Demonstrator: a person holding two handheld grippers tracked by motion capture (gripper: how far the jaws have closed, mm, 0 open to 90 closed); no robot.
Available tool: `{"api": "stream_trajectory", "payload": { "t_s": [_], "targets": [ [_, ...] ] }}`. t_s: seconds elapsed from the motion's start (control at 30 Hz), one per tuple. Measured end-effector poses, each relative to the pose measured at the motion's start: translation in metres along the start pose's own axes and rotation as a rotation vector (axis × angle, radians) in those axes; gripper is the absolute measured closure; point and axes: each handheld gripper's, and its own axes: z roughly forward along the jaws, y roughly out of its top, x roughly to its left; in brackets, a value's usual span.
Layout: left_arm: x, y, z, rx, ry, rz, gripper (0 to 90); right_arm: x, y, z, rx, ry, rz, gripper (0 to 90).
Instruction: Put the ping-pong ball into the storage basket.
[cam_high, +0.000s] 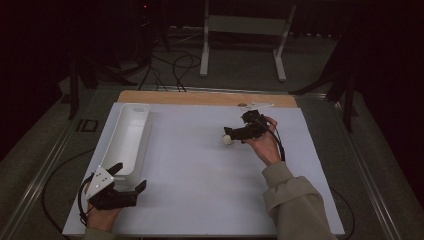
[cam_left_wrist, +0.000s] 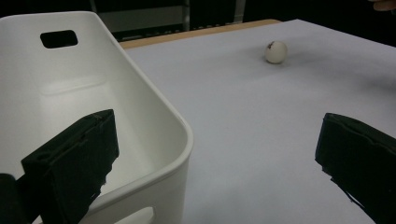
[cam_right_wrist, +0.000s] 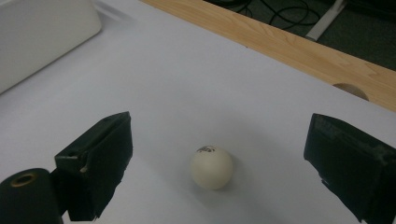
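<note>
From above, your right claw (cam_high: 231, 134) is hovering at the white ball (cam_high: 227, 140) lying mid-surface (cam_high: 200, 170) while your left claw (cam_high: 131, 179) is gaping beside the white bin (cam_high: 127, 137); its own view is showing one jaw over the bin's rim, and your right view is showing spread jaws flanking the ball, untouched.
</note>
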Motion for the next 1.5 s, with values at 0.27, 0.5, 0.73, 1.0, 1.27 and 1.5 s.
{"api": "stream_trajectory", "payload": {
  "t_s": [0.27, 0.5, 0.73, 1.0, 1.27, 1.5],
  "targets": [
    [0.000, 0.000, 0.000, 0.000, 0.000, 0.000, 0.0, -0.002, -0.001, 0.006, 0.020, -0.004, 0.004, 7.7],
    [0.000, 0.000, 0.000, 0.000, 0.000, 0.000, 0.0, -0.002, -0.001, 0.012, 0.048, -0.010, -0.003, 7.8],
    [0.000, 0.000, 0.000, 0.000, -0.001, -0.001, 0.0, -0.004, -0.002, 0.015, 0.059, -0.017, 0.000, 7.7],
    [0.000, 0.000, 0.000, 0.000, -0.001, 0.000, 0.0, -0.005, -0.003, 0.021, 0.072, -0.017, 0.004, 7.7],
    [0.000, 0.000, 0.000, 0.000, -0.001, 0.000, 0.0, -0.005, -0.005, 0.027, 0.069, -0.017, 0.026, 7.8],
    [0.000, 0.000, 0.000, 0.000, -0.002, 0.000, 0.0, -0.005, -0.007, 0.031, 0.079, -0.016, 0.029, 7.8]
  ]
}}
